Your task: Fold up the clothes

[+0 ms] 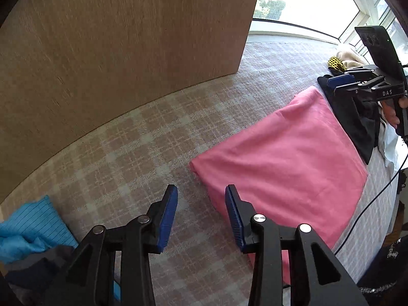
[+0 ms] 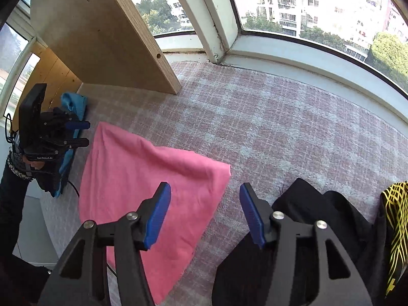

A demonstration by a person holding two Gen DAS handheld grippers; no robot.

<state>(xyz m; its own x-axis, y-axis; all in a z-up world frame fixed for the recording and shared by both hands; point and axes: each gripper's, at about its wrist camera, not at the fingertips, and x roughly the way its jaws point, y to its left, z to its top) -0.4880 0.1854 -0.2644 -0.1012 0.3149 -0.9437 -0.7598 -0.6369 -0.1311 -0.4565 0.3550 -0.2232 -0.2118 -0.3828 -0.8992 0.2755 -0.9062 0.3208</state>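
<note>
The pink cloth (image 1: 280, 158) lay folded into a flat rectangle on the checked bedcover (image 1: 142, 153), with its edges resting on the cover and light creases across its top. In the right wrist view the same pink cloth (image 2: 142, 186) sat left of centre, one corner pointing toward the far window.

The left gripper (image 1: 201, 214) hung above the near left corner of the cloth. Its jaws stood about half open, with nothing between the blue pads (image 1: 167, 219); only bedcover and the cloth edge showed in the gap. The right gripper (image 2: 205, 211) hung above the right edge of the cloth. Its jaws also stood partly open and held nothing, and the gap showed bedcover between the pink cloth and a black garment (image 2: 318, 216).

The black garment lay crumpled just right of the pink cloth. A yellow and black patterned cloth (image 2: 396, 227) lay at its far right side. A blue garment (image 1: 33, 229) lay bunched at the near left, against a wooden panel (image 1: 114, 51) that stood upright on the bedcover. Beyond the bedcover ran a white window frame (image 2: 306, 58), with buildings and trees outside. A hand (image 1: 392, 114) gripped the right gripper's handle in the left wrist view.
</note>
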